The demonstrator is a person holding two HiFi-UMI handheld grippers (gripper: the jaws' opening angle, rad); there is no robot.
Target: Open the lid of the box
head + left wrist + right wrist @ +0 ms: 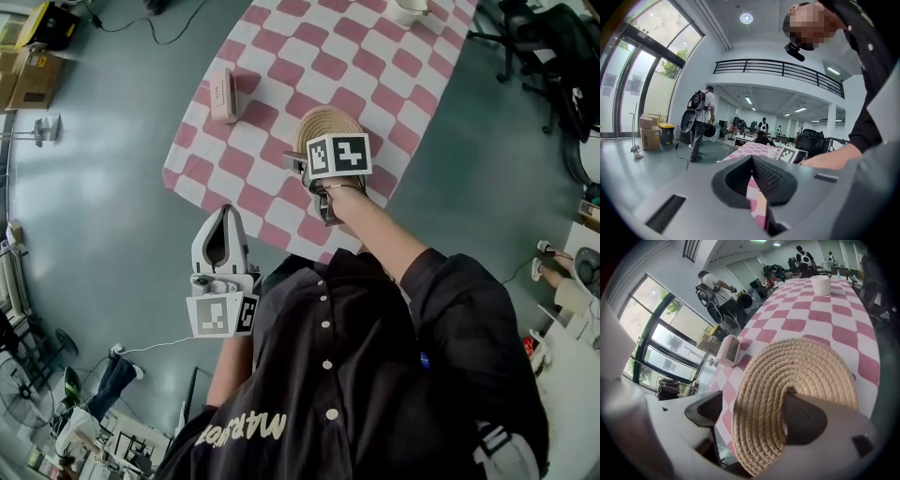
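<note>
A round woven straw lid tops the box near the front edge of the pink-and-white checkered table. My right gripper is right over it and open: one jaw hangs just outside the lid's left rim without touching, the other lies over the lid near its middle. The box body under the lid is hidden. My left gripper is off the table, in front of the person's chest, shut with nothing in it.
A small pink-and-white device stands on the table to the left of the lid. A white cup sits at the far end. Cardboard boxes and an office chair stand on the grey floor.
</note>
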